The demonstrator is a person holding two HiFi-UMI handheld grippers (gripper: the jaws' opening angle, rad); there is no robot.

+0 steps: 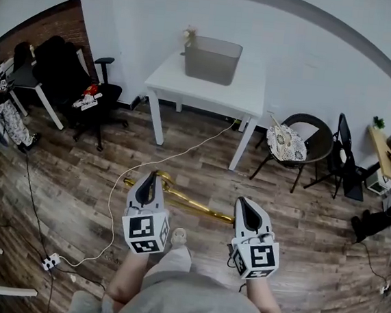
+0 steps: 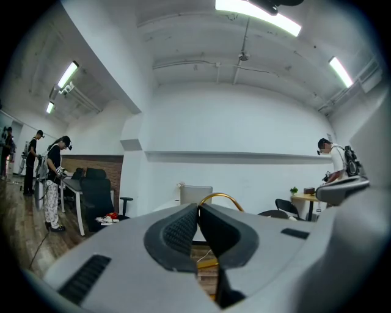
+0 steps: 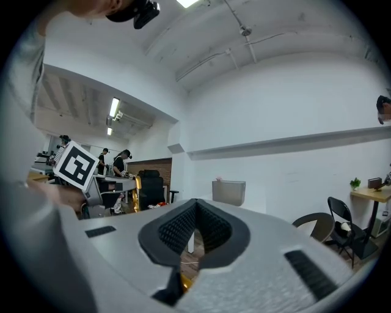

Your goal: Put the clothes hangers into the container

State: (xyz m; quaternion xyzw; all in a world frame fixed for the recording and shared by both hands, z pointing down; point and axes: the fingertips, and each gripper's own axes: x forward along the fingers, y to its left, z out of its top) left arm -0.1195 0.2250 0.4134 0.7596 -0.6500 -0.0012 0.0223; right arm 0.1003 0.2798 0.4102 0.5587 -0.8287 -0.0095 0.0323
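A gold clothes hanger hangs level above the wood floor, held between my two grippers. My left gripper is shut on its left end, and the gold hook curves up just past the closed jaws. My right gripper is shut on the other end; in its own view a bit of gold bar shows below the closed jaws. The grey container stands far ahead on a white table, also seen as a grey container and a grey container.
A white cable runs over the floor to a power strip. A black office chair and desk stand at the left, with people there. A round chair with a cushion and folding chairs stand right of the table.
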